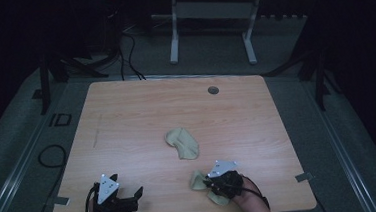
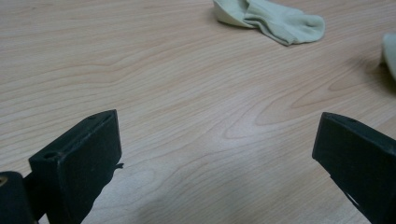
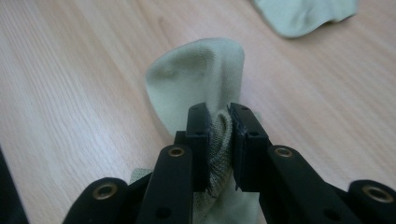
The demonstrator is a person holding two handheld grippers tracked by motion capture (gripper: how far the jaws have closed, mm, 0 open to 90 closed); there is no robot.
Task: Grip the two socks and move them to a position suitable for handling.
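Two pale green socks are on the wooden table [image 1: 126, 115]. One sock [image 1: 182, 142] lies crumpled near the table's middle; it also shows in the left gripper view [image 2: 271, 18] and at the top of the right gripper view [image 3: 308, 14]. The second sock [image 1: 198, 181] is near the front edge, and my right gripper [image 1: 212, 183] is shut on it: in the right gripper view the fabric [image 3: 201, 79] is pinched between the pads [image 3: 220, 140] and bulges out beyond them. My left gripper [image 1: 132, 195] rests at the front left, open and empty [image 2: 217, 154] over bare wood.
A round cable hole [image 1: 213, 90] sits near the table's far edge. Behind the table stands a white frame [image 1: 210, 29] on a grey floor, with black cables [image 1: 127, 55] trailing at the left. The second sock's edge shows at the right of the left gripper view [image 2: 390, 53].
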